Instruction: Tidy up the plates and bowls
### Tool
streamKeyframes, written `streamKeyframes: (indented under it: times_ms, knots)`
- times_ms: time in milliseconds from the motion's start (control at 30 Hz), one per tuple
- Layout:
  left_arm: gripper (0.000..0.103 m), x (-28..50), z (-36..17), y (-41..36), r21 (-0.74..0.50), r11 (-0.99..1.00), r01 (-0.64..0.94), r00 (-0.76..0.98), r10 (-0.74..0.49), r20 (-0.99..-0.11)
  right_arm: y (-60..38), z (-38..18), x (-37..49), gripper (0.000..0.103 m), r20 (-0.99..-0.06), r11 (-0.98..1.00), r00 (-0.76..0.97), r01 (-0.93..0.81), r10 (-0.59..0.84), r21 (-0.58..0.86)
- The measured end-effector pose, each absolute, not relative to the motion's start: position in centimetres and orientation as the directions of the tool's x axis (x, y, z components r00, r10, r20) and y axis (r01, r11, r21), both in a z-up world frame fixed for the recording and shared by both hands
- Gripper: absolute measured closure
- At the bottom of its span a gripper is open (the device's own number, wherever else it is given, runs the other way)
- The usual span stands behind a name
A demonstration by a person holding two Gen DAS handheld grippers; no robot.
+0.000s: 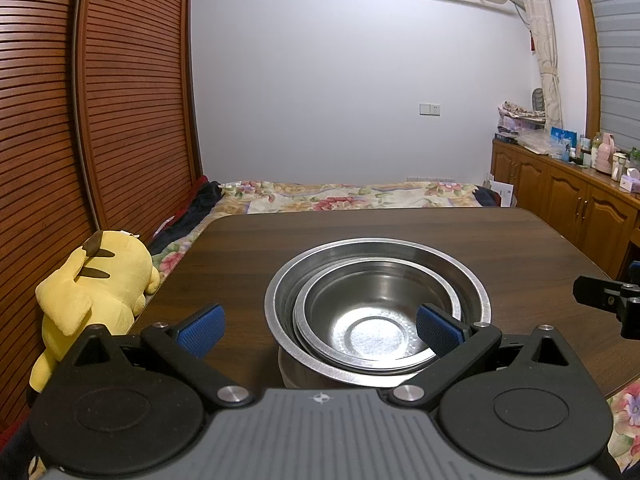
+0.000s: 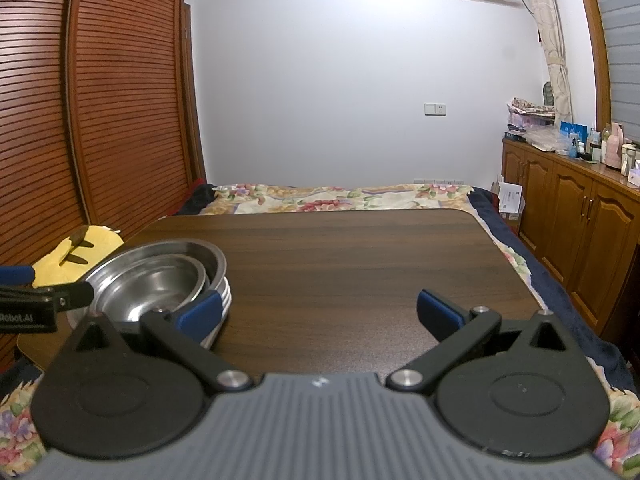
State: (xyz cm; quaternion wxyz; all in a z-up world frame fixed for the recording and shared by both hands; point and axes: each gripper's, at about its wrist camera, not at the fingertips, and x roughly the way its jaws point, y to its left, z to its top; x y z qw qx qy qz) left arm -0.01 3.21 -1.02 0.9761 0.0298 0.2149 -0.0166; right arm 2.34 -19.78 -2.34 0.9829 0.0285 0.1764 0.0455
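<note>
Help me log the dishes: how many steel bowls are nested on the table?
2 clearly: a large outer bowl on the wooden table, and a smaller bowl nested inside it. Stacked rims beneath suggest more dishes, partly hidden.

Steel bowls [image 1: 376, 308], nested: a smaller one sits upright inside a larger, shifted toward its near-left wall. Both shiny, open side up. Beneath them, what look like stacked pale plates [image 2: 224, 304], edges only visible. On the surface [image 2: 340, 264], near-left part.
</note>
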Motion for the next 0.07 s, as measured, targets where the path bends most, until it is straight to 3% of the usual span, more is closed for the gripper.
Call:
streamKeyframes:
  times_ms: [67]
  knots:
    - [0.0, -0.01, -1.03, 3.2, 0.05, 0.998, 0.046, 0.907, -0.021, -0.421, -19.75, -2.32, 2.31, 0.0, -0.344, 0.994, 0.934, -0.079, 0.099, 0.07]
